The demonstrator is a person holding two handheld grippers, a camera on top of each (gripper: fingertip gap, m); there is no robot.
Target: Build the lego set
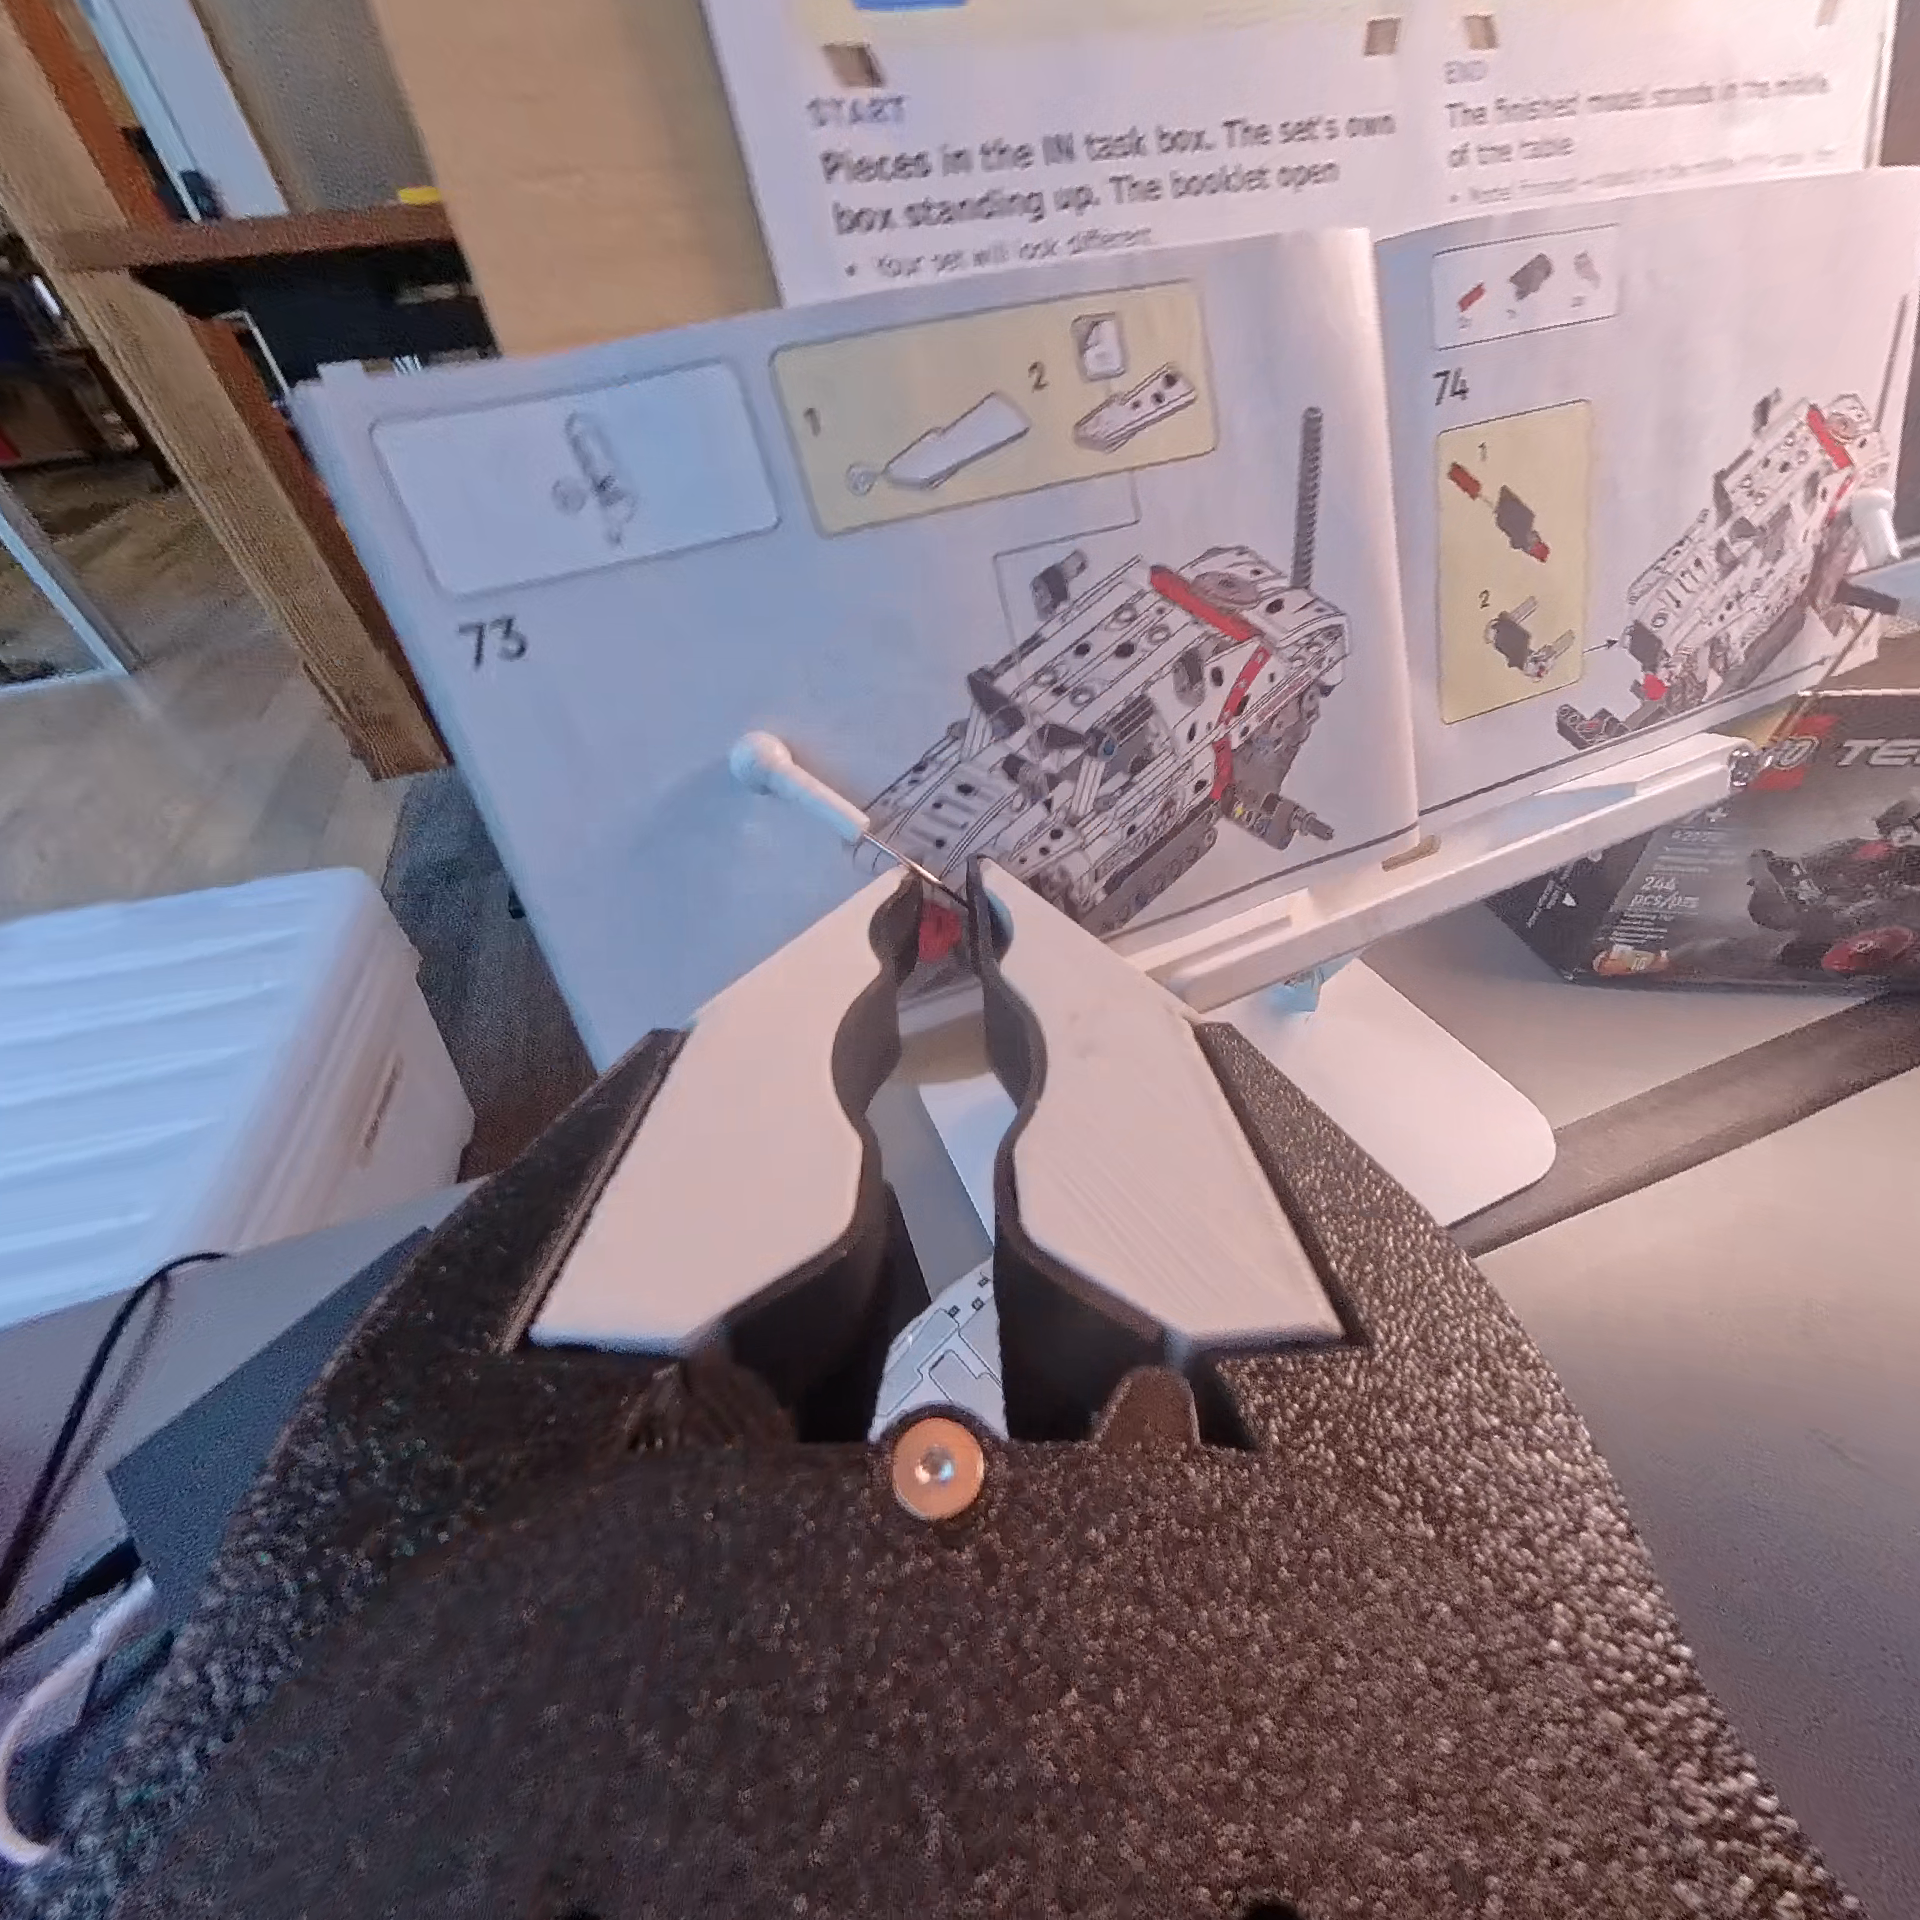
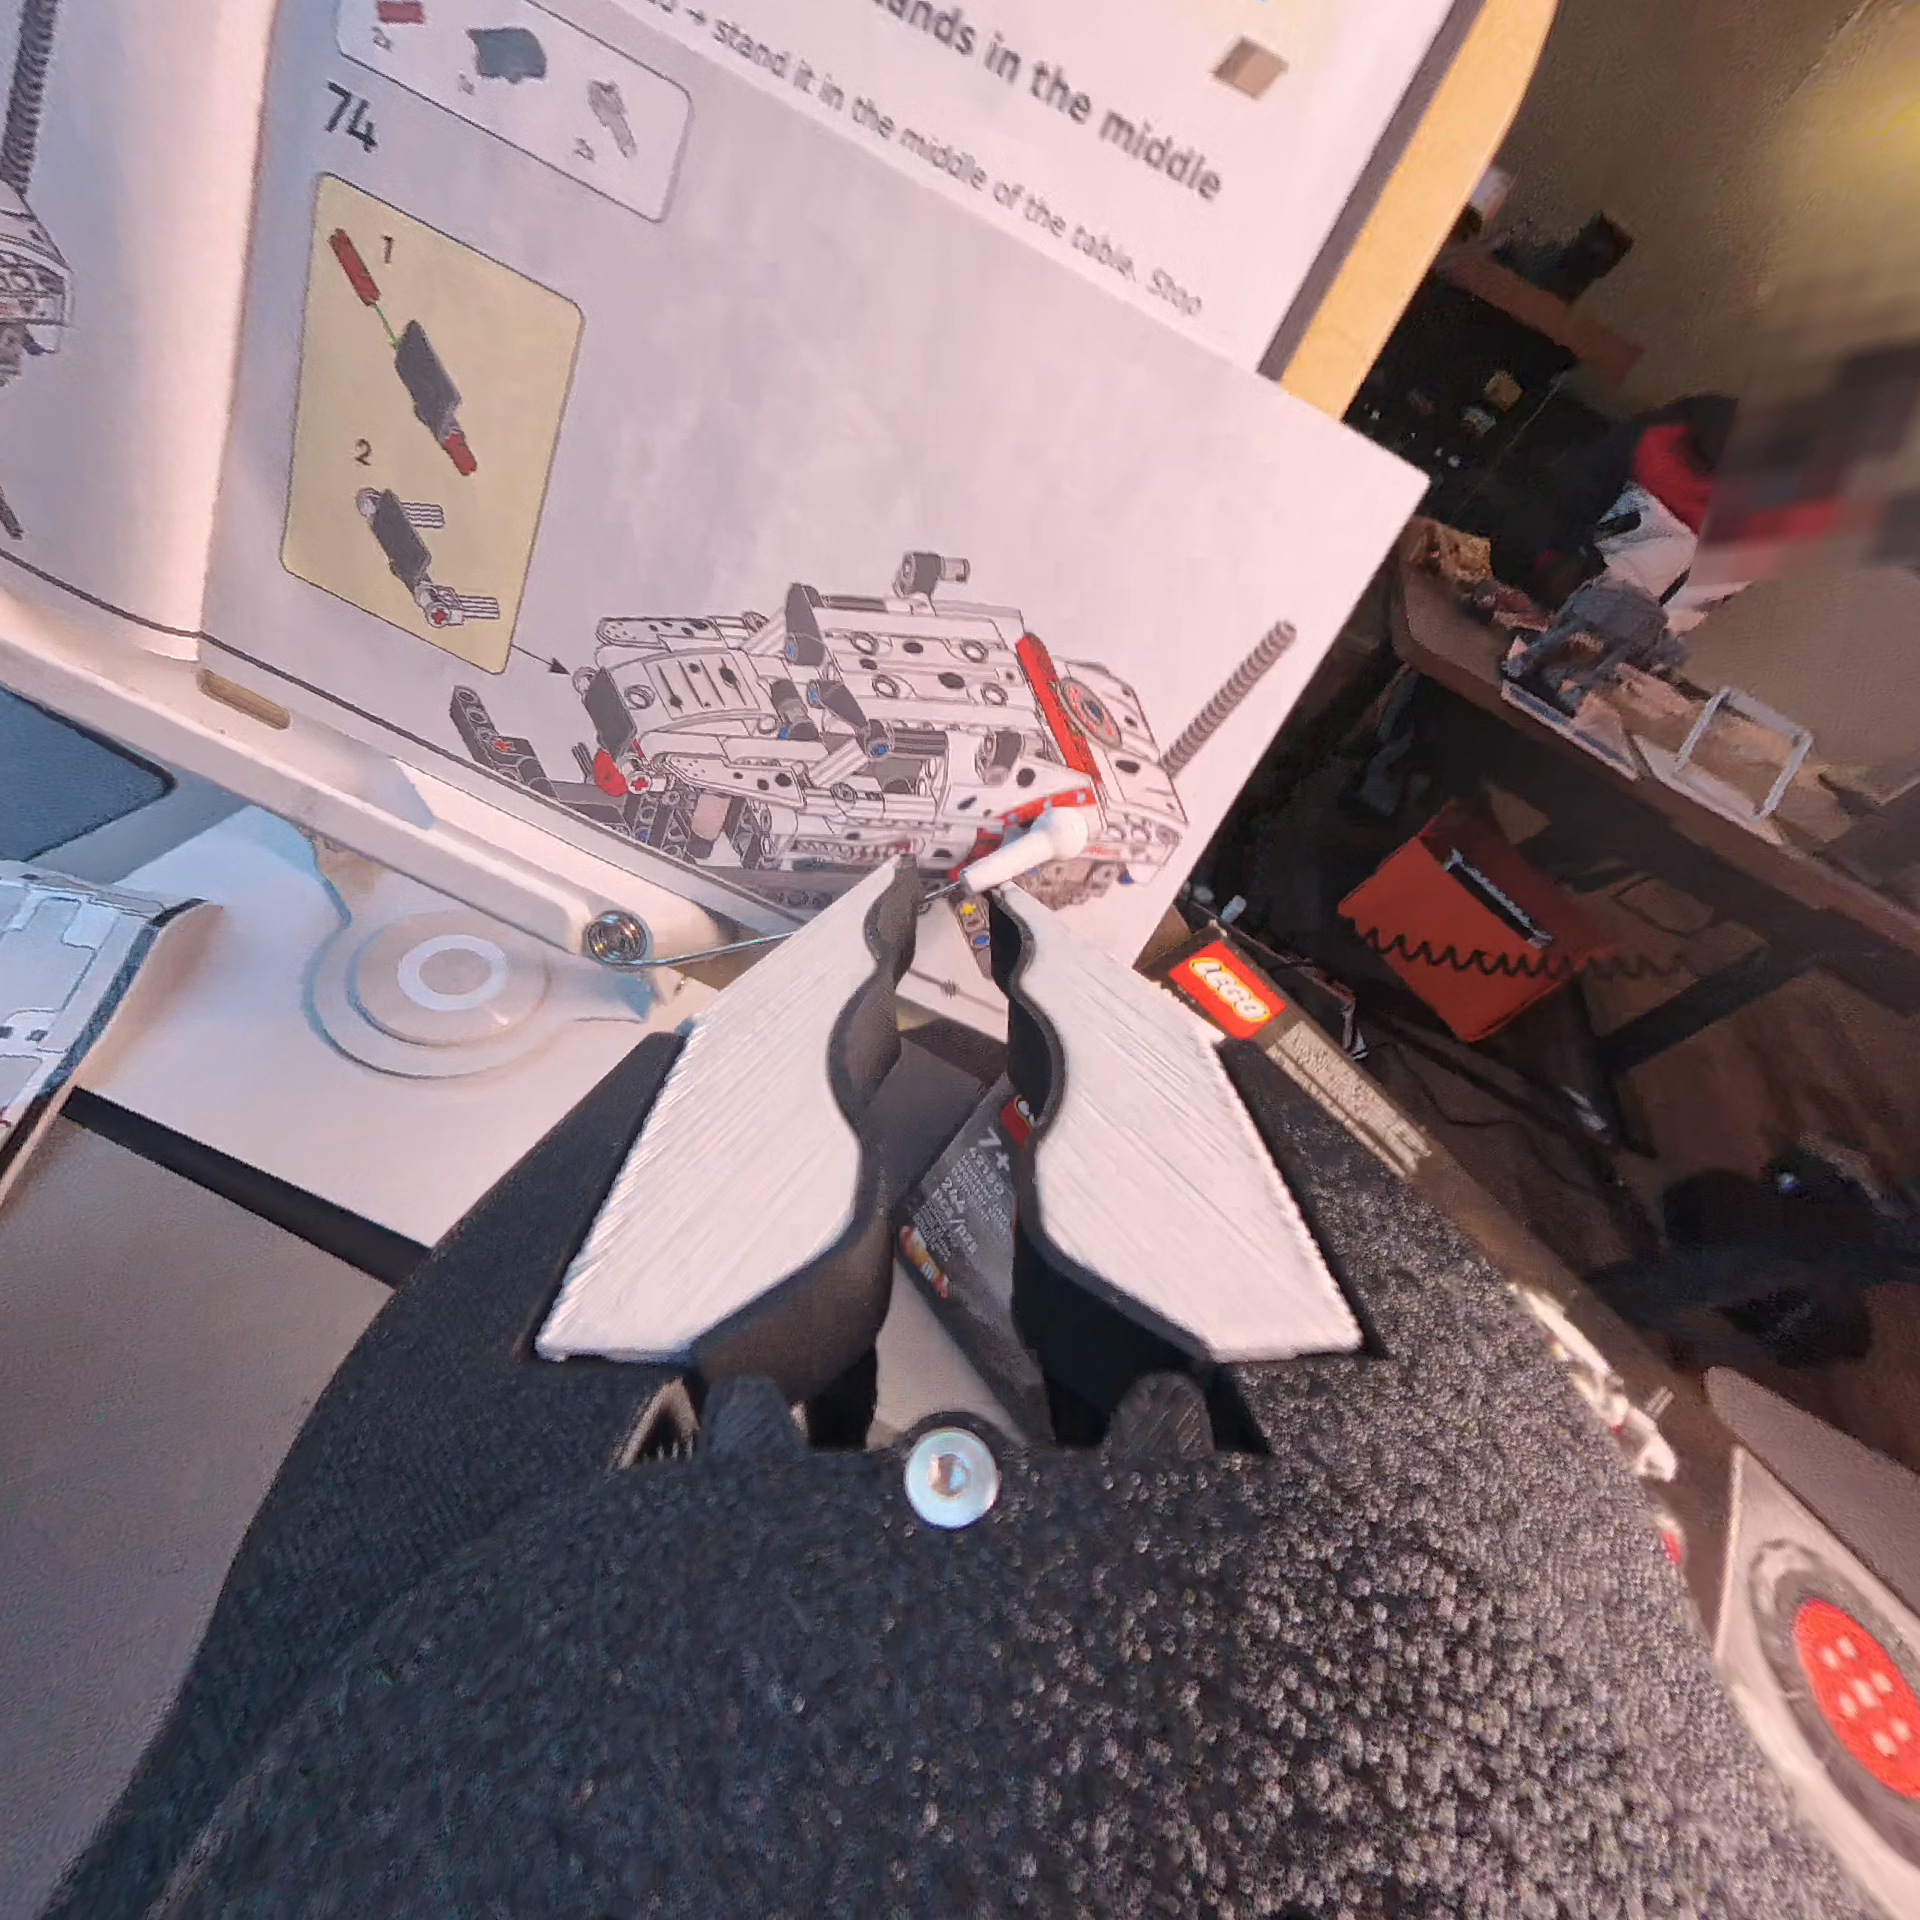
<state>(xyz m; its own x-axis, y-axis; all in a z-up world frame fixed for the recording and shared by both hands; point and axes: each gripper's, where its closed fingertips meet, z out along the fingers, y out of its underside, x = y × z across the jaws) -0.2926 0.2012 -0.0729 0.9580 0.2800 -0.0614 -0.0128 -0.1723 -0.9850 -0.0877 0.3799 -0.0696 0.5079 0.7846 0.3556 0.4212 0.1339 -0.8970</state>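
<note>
Fingers of the left gripper (image 1: pixel 940 909) pinch a red piece (image 1: pixel 938 928); right gripper (image 2: pixel 951 899) fingers stand slightly apart, empty, before the booklet (image 2: pixel 831 499).

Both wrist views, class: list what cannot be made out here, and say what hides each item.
1. Left wrist view: the small red piece between the left gripper tips is mostly covered by the fingers; its shape is unclear.
2. Right wrist view: the set's box is partly hidden by the booklet page and the right gripper.
3. Right wrist view: a red-centred round part is cut off by the right edge.
4. Neither view shows the model under construction.
</note>
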